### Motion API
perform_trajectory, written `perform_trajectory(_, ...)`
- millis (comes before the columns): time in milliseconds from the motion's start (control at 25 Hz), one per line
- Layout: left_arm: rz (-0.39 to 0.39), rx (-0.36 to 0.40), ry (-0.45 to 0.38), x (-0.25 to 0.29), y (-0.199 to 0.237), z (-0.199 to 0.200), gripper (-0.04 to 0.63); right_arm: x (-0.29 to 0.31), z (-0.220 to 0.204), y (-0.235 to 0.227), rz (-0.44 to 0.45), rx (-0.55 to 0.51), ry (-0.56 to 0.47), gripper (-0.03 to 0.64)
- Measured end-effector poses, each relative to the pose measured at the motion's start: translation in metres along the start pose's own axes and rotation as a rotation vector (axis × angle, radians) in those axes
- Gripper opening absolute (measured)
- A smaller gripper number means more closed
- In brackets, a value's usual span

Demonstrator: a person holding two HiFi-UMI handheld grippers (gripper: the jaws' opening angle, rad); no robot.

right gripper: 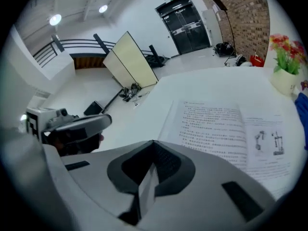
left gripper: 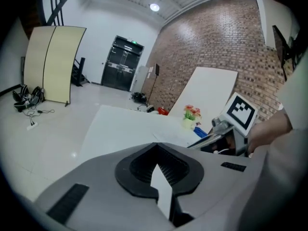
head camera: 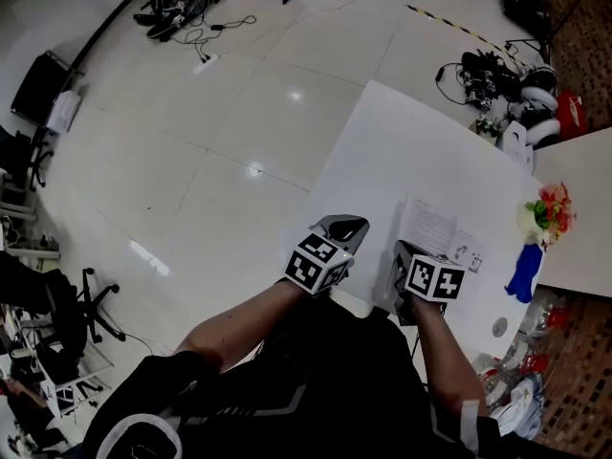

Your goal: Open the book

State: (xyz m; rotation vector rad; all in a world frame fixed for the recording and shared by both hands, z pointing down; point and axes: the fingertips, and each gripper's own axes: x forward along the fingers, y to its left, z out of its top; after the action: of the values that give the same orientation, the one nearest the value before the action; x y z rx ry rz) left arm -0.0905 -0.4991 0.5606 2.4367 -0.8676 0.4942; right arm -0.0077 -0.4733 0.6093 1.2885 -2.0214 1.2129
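The book [head camera: 435,232] lies open, pages up, on the white desk [head camera: 402,142], so the job looks done. The left gripper [head camera: 344,228] and right gripper [head camera: 402,254] hover at the near edge, jaws closed together on nothing, probably because nothing is left to turn.

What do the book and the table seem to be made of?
Book: paper. The open pages are matte white, with black print and small figures, and they lie flat. Table: a smooth, plain white top, probably laminate or painted board. No grain or texture shows, so the core material can't be told.
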Motion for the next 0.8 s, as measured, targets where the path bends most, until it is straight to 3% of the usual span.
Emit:
perform_trajectory(280,-0.024,0.004,0.023,-0.020,0.033,-0.015,-0.003,0.075,-0.036,-0.001,-0.173,-0.086,0.163,0.000)
perform_trajectory(520,-0.041,0.015,0.031,-0.022,0.039,-0.017,-0.003,0.084,-0.043,0.008,-0.154,-0.094,0.163,0.003)
perform_trajectory(640,-0.053,0.015,0.027,-0.010,0.022,-0.009,-0.003,0.064,-0.029,0.009,-0.113,-0.104,0.103,0.003)
perform_trajectory(800,-0.049,0.017,0.003,0.012,0.001,0.012,-0.003,0.016,0.012,0.002,-0.026,-0.102,-0.093,0.003)
